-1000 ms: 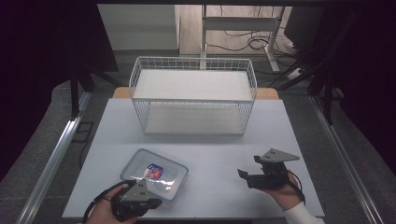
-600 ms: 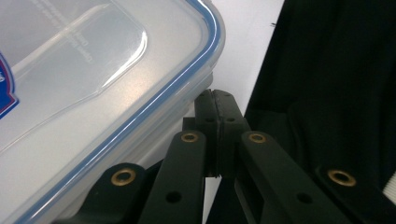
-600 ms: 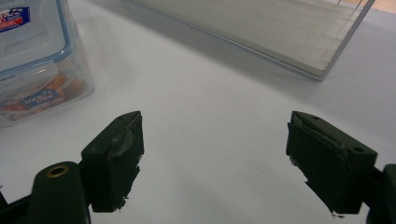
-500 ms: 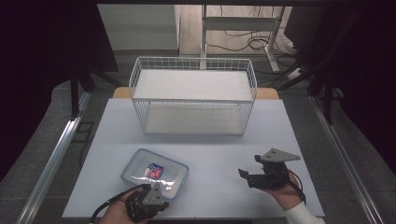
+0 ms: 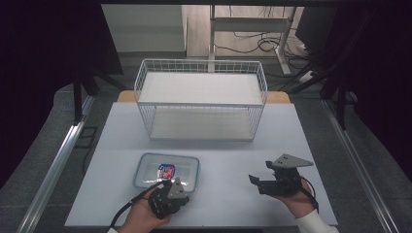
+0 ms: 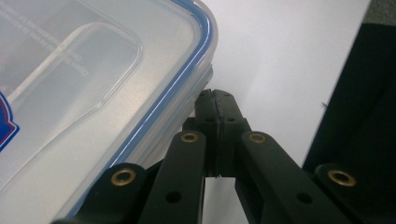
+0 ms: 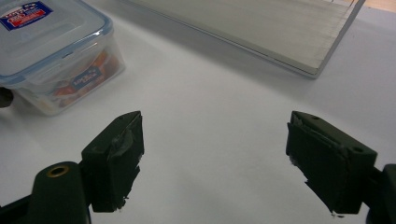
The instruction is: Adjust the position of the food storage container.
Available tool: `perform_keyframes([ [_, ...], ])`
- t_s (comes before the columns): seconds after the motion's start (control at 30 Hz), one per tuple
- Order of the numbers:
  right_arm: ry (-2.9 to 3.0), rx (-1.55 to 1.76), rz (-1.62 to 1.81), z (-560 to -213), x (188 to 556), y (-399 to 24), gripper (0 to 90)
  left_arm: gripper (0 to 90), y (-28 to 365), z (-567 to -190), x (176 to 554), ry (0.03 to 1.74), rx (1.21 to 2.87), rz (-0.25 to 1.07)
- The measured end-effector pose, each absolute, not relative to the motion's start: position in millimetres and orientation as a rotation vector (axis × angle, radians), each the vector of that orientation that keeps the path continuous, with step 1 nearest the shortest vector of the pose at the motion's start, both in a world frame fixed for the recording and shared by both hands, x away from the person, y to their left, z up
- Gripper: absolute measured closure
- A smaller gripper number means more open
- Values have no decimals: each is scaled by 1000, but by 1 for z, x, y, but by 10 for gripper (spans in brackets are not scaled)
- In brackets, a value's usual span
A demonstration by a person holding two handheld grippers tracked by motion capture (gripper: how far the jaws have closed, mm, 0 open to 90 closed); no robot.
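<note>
I look down on a white worktop [image 5: 214,160] in a dim room, with a grey floor around it and cables beyond its far edge. At twelve o'clock on the worktop stands a white wire basket [image 5: 201,97] with a flat white shelf inside it.

Toward seven o'clock lies a clear rectangular plastic container with a blue-rimmed lid [image 5: 167,170], flat on the worktop, a red and blue label on top. In the right gripper view I can see printed packets through the container's [image 7: 56,56] wall.

My left tongs [image 5: 171,190] sit at the container's near right corner, held in a hand [image 5: 141,218] that comes in from six o'clock. In the left gripper view the left tongs [image 6: 215,98] have their jaws pressed together with nothing between them, the tips just under the lid's blue rim [image 6: 187,79]; I cannot tell whether they touch it.

My right tongs [image 5: 257,182] rest at about four o'clock, well apart from the container, pointing toward nine o'clock. In their own view the right tongs [image 7: 212,154] stand wide apart over bare worktop, holding nothing.
</note>
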State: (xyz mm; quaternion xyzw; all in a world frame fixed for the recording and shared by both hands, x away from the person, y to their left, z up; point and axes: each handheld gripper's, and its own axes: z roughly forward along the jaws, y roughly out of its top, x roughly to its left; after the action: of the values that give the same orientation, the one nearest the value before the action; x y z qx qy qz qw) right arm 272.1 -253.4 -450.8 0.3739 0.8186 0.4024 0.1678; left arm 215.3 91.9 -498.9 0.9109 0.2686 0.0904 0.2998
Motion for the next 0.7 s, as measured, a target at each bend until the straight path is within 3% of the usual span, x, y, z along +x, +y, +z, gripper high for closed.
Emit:
perform_keyframes([
  [0.3, 2318, 1070, 1141, -450, 272, -254, 194, 899, 101, -484, 206, 715, 2364, 203],
  [0.5, 2309, 1077, 1144, -450, 272, -256, 194, 898, 151, -448, 203, 833, 2195, 282],
  [0.7, 2306, 1079, 1144, -449, 272, -256, 194, 899, 200, -442, 217, 1003, 2080, 358],
])
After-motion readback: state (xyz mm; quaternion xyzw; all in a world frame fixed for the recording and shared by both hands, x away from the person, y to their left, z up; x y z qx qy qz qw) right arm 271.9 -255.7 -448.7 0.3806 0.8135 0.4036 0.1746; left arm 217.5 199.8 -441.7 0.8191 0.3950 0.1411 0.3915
